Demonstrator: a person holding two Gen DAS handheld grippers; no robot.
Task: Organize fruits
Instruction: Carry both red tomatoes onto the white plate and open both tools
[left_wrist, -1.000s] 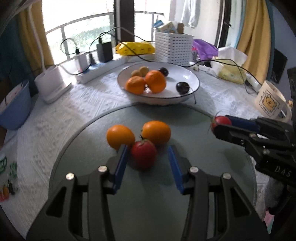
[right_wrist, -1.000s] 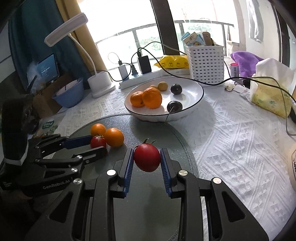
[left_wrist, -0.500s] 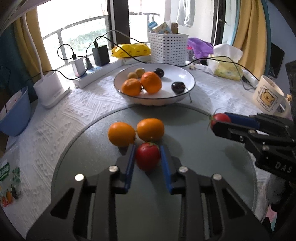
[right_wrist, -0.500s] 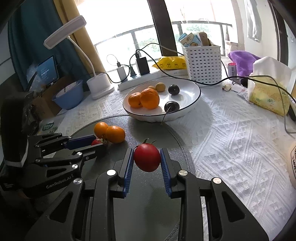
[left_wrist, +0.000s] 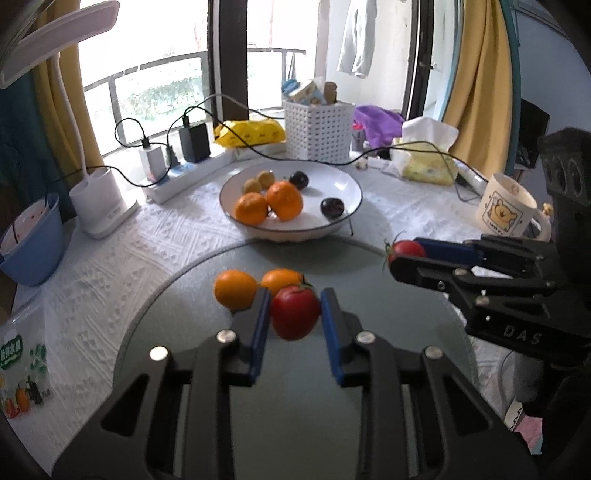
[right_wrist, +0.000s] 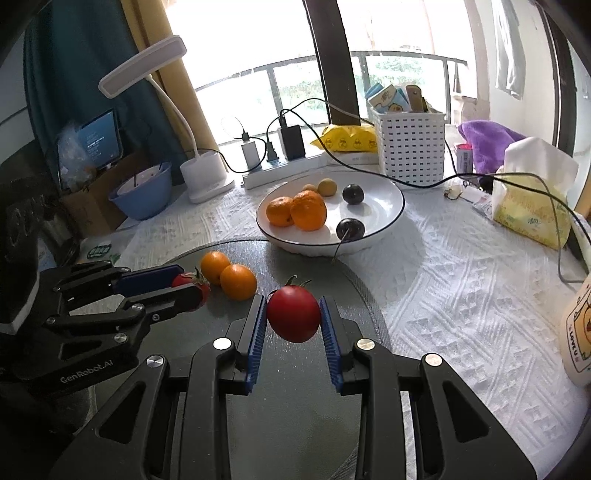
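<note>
While both grippers hang over the round grey mat, each one has a red tomato pinched between its blue pads. The left gripper squeezes its tomato just in front of two loose oranges that sit side by side on the mat; whether the tomato rests on the mat or is lifted a little off it, I cannot tell. From the other side, the same left gripper shows as a black arm reaching in with the tomato's red skin peeking out at its tip, close beside the oranges.

The right gripper clamps the second tomato, stem up, over the mat's nearer part, apart from the oranges. Seen from the left side, that right gripper holds its tomato near the mat's right edge.

Behind the mat stands a white bowl on the white tablecloth, holding two more oranges, two small yellowish fruits and two dark plums. Further back stand a white basket, a power strip with chargers, a desk lamp and a blue basin. A bear mug sits on the right, beside a tissue pack.
</note>
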